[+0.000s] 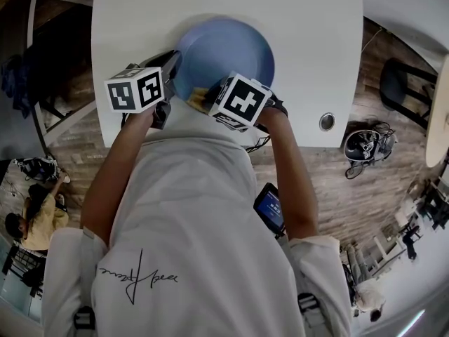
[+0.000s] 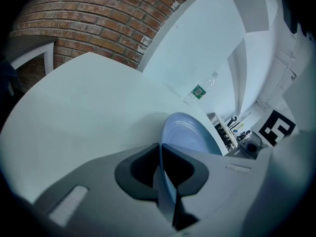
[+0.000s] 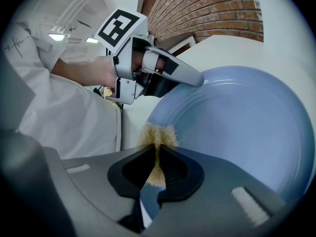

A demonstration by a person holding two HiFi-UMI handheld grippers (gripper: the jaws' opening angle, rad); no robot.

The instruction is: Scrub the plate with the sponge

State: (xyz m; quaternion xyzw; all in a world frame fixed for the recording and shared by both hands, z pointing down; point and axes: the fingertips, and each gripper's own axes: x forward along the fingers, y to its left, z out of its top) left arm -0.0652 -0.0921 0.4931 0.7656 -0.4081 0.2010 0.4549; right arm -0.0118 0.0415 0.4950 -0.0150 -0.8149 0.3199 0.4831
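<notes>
A round blue plate (image 1: 231, 51) lies on the white table (image 1: 126, 27). My left gripper (image 1: 170, 72) is shut on the plate's left rim; in the left gripper view the thin rim (image 2: 163, 181) runs edge-on between the jaws and the plate (image 2: 190, 135) stretches beyond. My right gripper (image 3: 157, 149) is shut on a tan fibrous sponge (image 3: 159, 137), whose tuft rests on the plate's near edge (image 3: 237, 127). In the head view the sponge (image 1: 201, 94) peeks out beside the right gripper (image 1: 210, 98). The right gripper view also shows the left gripper (image 3: 197, 80) clamped on the plate's far rim.
A clear bottle with a green label (image 2: 199, 91) lies on the table past the plate. A brick wall (image 2: 98, 19) rises behind the table. A round metal grommet (image 1: 327, 121) sits near the table's front right corner. A chair (image 1: 52, 55) stands at left.
</notes>
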